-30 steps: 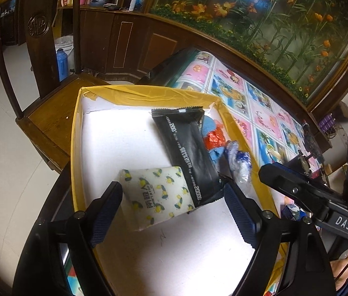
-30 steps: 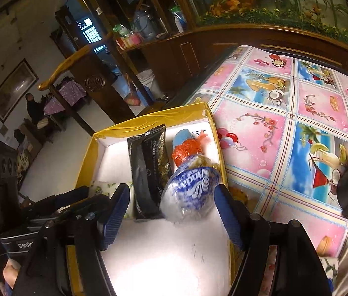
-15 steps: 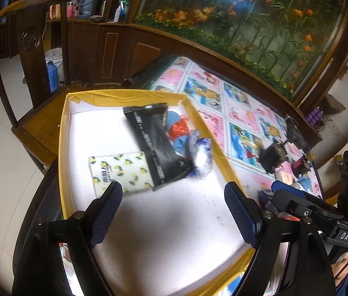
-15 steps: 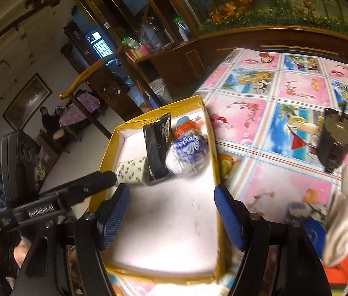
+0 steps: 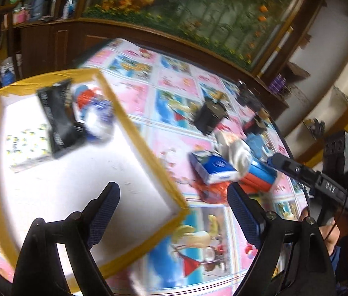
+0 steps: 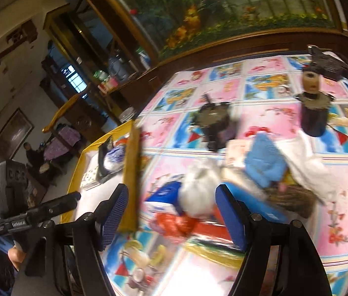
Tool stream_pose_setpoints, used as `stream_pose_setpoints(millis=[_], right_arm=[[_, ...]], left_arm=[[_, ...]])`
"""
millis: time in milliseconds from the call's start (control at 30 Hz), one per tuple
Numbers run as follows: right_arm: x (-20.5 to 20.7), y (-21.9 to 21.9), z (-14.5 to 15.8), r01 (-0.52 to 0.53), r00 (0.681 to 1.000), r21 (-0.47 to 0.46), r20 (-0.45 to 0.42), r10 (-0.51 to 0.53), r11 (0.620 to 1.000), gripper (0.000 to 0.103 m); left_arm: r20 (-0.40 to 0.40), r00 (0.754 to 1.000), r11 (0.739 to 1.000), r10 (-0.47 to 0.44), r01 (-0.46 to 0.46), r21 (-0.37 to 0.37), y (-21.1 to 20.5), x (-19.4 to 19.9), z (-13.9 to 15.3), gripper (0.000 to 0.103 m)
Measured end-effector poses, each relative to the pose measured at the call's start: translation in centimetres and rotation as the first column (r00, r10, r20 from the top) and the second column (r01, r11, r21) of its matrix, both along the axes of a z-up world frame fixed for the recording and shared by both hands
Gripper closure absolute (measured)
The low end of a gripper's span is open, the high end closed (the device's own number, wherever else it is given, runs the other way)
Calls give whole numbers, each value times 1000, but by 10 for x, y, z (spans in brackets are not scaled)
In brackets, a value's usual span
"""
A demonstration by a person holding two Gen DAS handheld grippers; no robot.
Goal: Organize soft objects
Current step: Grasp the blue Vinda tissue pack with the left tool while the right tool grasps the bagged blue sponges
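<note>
Swinging off the tray point(image 5: 134, 133), both jaws now gape over the pile point(image 6: 198, 192).

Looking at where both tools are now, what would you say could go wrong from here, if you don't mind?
1. The open right tool faces a crowded heap: the white fluffy bundle touches the blue-and-white tissue pack, so a grasp may catch both.
2. The yellow-edged white tray wall sits beside that tool's finger and might get knocked.
3. Both views are blurred, so aim could be off.
</note>
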State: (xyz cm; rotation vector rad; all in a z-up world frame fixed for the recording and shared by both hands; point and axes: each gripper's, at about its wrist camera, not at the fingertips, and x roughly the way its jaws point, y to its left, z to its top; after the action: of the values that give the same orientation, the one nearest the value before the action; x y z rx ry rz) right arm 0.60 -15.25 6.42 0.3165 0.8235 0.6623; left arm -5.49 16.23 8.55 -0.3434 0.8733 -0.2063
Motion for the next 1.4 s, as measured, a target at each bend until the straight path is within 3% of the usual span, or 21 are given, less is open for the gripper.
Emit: stream_pose_setpoints(millis=[100, 200, 467, 600, 700, 933, 1067, 1100, 1167, 1200, 1233, 1300, 1400], right_arm=[[5, -24, -5, 48, 999, 11, 8, -48, 999, 26], [8, -43, -12, 54, 999, 80, 1, -55, 995, 26], [14, -70, -21, 55, 998, 186, -21, -52, 981, 25], [13, -73, -21, 53, 998, 191, -26, -49, 980, 20], [16, -72, -27, 51, 997, 185, -61, -40, 981, 20], [14, -62, -29, 0, 999, 176, -51, 9, 984, 20], [0, -40, -24, -84, 996, 73, 14, 83, 994, 21], [-3, -33, -24, -97, 995, 33, 23, 96, 995, 27], [-8, -20, -29, -131, 991, -41, 13, 132, 991, 50], [-11, -14, -33, -153, 988, -70, 4, 154, 986, 66], [-14, -8, -37, -164, 986, -103, 1, 164, 981, 73], [-17, 0, -45, -156, 987, -161, 0, 158, 974, 73], [-16, -2, -49, -148, 989, -160, -3, 149, 976, 76]], left_arm=[[-55, 998, 999, -36, 34, -26, -26, 20, -7, 15], [-94, 994, 999, -53, 51, -18, -46, 39, -12, 15], [-185, 982, 991, -35, 58, 121, -88, 88, -38, 15], [-179, 983, 982, -47, 79, 172, -103, 105, -48, 16], [-191, 979, 984, -67, 96, 147, -108, 113, -55, 42], [-146, 985, 990, -92, 106, 95, -104, 89, -56, 46], [-96, 990, 987, -105, 116, 115, -107, 64, -49, 46], [-89, 990, 986, -110, 120, 116, -108, 60, -47, 46], [-74, 990, 985, -118, 126, 120, -108, 53, -46, 46], [-70, 991, 984, -117, 125, 127, -109, 51, -45, 46], [-66, 991, 983, -117, 125, 133, -109, 50, -45, 46], [-71, 990, 983, -118, 127, 132, -109, 52, -48, 46], [-87, 990, 986, -108, 118, 117, -105, 57, -54, 46]])
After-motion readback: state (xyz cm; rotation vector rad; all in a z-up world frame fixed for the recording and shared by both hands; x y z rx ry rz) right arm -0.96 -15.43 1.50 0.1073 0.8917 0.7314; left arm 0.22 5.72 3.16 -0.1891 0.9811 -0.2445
